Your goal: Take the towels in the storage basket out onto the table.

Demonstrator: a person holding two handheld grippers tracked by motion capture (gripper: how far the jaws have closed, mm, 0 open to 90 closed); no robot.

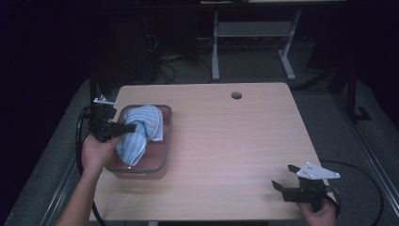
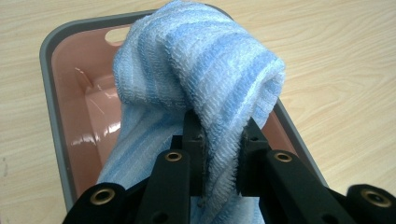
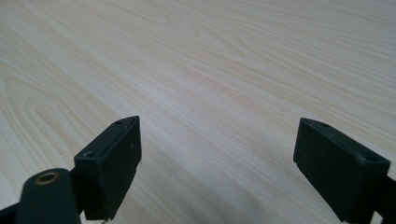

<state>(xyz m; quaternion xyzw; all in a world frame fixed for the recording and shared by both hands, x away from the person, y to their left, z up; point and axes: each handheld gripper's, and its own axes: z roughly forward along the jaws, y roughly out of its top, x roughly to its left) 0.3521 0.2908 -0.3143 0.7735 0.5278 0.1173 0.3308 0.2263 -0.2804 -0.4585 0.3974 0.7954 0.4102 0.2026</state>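
My left gripper (image 2: 222,154) pinches a bunched blue-and-white striped towel (image 2: 205,84) over the pink, grey-rimmed bin (image 2: 49,93); my right gripper (image 3: 217,168) gapes well right of the bin.

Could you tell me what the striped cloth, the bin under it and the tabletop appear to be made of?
Cloth: terry towelling, looped pile, blue and white stripes. Bin: likely plastic, glossy pink inside with glints, matte grey rim. Tabletop: pale wood grain, probably laminate, smooth.

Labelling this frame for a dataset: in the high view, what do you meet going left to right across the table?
left gripper → blue striped towel in the grey-rimmed tub → cable hole → right gripper, open over bare wood.
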